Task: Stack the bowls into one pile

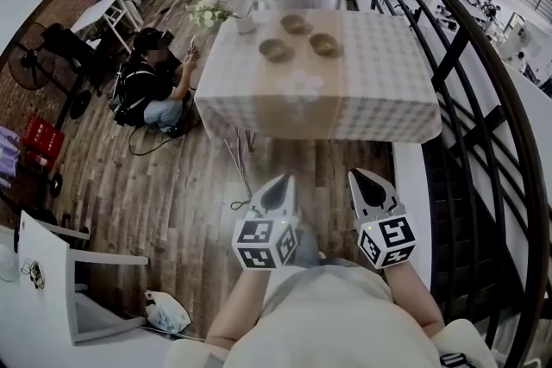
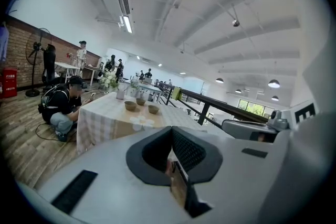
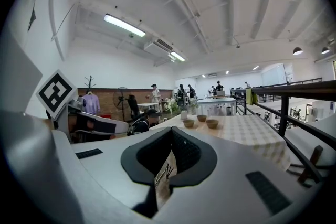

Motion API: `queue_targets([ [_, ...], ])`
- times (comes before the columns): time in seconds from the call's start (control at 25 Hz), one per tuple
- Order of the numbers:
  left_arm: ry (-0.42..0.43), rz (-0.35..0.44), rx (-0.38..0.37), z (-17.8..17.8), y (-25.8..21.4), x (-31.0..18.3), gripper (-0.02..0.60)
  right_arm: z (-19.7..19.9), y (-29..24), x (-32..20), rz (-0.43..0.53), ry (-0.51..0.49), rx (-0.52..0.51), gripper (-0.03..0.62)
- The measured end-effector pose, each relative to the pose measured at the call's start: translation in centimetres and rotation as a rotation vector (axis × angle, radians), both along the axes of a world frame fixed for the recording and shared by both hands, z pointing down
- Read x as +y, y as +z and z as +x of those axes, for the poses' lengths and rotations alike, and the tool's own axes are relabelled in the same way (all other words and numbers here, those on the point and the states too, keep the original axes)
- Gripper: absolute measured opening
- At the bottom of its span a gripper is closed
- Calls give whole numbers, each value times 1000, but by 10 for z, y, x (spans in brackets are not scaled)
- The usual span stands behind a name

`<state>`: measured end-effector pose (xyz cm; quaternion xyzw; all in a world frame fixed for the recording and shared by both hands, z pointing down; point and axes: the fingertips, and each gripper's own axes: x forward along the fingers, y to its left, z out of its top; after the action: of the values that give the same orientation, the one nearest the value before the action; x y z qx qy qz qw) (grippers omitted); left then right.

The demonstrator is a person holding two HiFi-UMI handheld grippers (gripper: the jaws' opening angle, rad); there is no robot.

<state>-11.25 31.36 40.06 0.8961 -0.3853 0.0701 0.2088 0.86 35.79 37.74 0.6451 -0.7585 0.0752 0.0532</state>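
Note:
Three brown bowls stand apart on the far half of a table with a checked cloth [image 1: 379, 90]: one at the left [image 1: 276, 50], one at the back [image 1: 295, 23], one at the right [image 1: 324, 44]. Both grippers hang well short of the table, over the wooden floor, close to the person's body. The left gripper [image 1: 285, 184] and the right gripper [image 1: 360, 178] are shut, tips touching, with nothing held. In the left gripper view the bowls [image 2: 140, 105] look small beyond the shut gripper [image 2: 171, 129]. The right gripper view shows the bowls [image 3: 201, 121] far past its shut gripper [image 3: 171, 129].
A vase of white flowers [image 1: 210, 11] and a glass [image 1: 245, 23] stand at the table's back left corner. A person [image 1: 155, 86] crouches on the floor left of the table. A dark railing [image 1: 466, 56] runs along the right. A white chair [image 1: 52, 271] stands at lower left.

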Motion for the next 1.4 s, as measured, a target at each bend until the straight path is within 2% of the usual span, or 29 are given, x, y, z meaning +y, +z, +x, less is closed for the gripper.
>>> queue_targets([
  [0.24, 12, -6, 5, 17, 2, -26, 5, 13, 4, -24, -18, 6, -26, 0],
  [0.56, 23, -12, 1, 34, 5, -78, 5, 36, 4, -76, -27, 31, -8, 1],
  [1.4, 33, -11, -4, 51, 0, -278, 5, 59, -7, -272, -23, 39, 25, 2],
])
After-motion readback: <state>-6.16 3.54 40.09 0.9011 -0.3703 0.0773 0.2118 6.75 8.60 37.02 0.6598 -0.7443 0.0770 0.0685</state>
